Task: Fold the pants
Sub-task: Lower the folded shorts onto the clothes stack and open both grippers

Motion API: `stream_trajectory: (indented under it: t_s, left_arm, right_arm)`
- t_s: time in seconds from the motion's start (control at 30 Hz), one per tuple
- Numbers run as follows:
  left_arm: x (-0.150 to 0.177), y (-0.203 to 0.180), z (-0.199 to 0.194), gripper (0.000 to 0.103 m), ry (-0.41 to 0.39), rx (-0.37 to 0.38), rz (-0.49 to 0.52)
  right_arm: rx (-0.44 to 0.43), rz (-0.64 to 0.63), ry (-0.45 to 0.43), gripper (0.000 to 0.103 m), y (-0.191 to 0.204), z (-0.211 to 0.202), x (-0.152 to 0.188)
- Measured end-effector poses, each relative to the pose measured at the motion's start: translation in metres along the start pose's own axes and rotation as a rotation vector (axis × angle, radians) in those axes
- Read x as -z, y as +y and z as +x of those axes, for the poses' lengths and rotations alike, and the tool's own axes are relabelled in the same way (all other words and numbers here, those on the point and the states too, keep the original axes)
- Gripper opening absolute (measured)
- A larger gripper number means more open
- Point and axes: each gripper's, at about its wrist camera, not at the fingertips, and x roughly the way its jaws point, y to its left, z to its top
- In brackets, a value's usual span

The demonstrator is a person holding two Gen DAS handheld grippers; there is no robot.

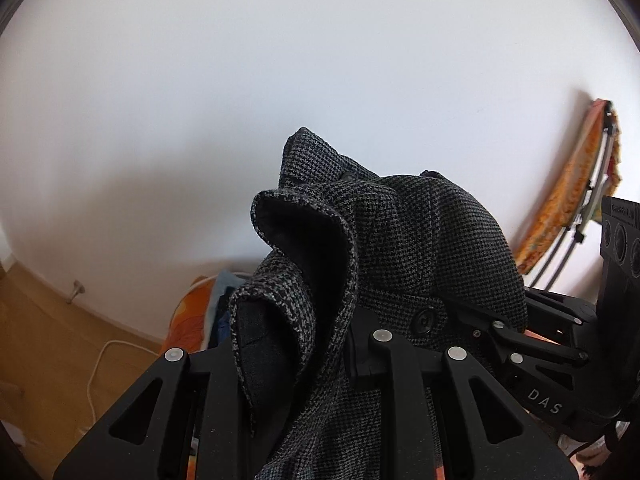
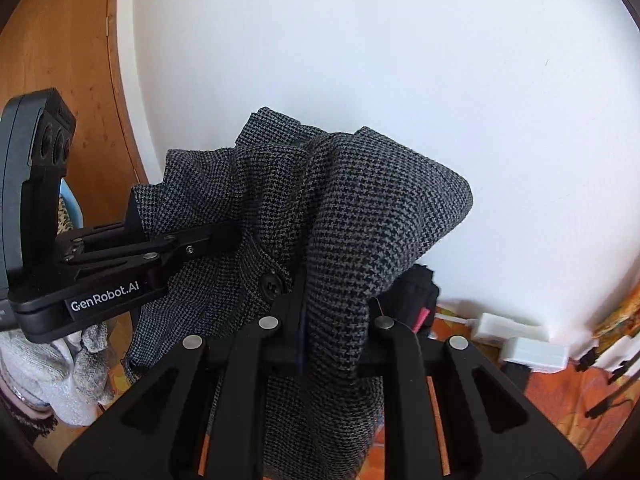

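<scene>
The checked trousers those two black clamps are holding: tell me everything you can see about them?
The pants look like thick woven wool in a small black-and-grey houndstooth check, with a plain dark lining showing inside a curled edge. A black button sits on the waist area, seen in both views. The cloth is bunched and rumpled, lifted in front of a white wall, hanging in folds. The left gripper and right gripper are both clamped shut on it, close together near the button.

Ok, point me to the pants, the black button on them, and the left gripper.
pants (image 2: 384, 216): right wrist view, on the bunched houndstooth fold.
black button (image 2: 272, 283): right wrist view, on its face.
left gripper (image 2: 224, 236): right wrist view, at its fingertips, clamped on the fabric.
</scene>
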Motion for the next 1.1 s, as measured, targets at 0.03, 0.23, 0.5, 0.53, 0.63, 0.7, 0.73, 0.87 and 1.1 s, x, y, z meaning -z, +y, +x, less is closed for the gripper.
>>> stream_trajectory:
  t_s: [0.03, 0.23, 0.5, 0.53, 0.63, 0.7, 0.73, 0.87, 1.1]
  left_arm:
    - [0.001, 0.001, 0.008, 0.02, 0.011, -0.009, -0.004]
    - [0.018, 0.008, 0.043, 0.02, 0.068, -0.063, -0.023]
    - [0.024, 0.018, 0.067, 0.032, 0.12, -0.135, -0.027]
    - [0.022, 0.02, 0.069, 0.038, 0.122, -0.152, -0.03]
    - [0.018, 0.018, 0.07, 0.054, 0.118, -0.218, 0.005]
    - [0.016, 0.02, 0.068, 0.058, 0.12, -0.248, -0.002]
    - [0.014, 0.027, 0.067, 0.058, 0.126, -0.25, -0.014]
    - [0.009, 0.033, 0.056, 0.062, 0.12, -0.284, -0.036]
    - [-0.002, 0.048, 0.014, 0.062, 0.074, -0.323, -0.071]
  right_arm:
    - [-0.011, 0.023, 0.01, 0.015, -0.006, 0.011, 0.002]
    - [0.005, 0.072, 0.073, 0.019, -0.02, 0.058, 0.019]
    - [0.11, 0.078, 0.135, 0.05, -0.033, 0.082, 0.035]
    - [0.122, 0.082, 0.141, 0.056, -0.036, 0.082, 0.037]
    - [0.159, 0.073, 0.143, 0.063, -0.042, 0.082, 0.039]
    - [0.193, 0.043, 0.148, 0.07, -0.04, 0.08, 0.039]
    - [0.209, 0.028, 0.146, 0.07, -0.04, 0.08, 0.04]
    - [0.206, 0.046, 0.146, 0.071, -0.039, 0.064, 0.036]
    - [0.251, 0.047, 0.149, 0.071, -0.053, 0.046, 0.038]
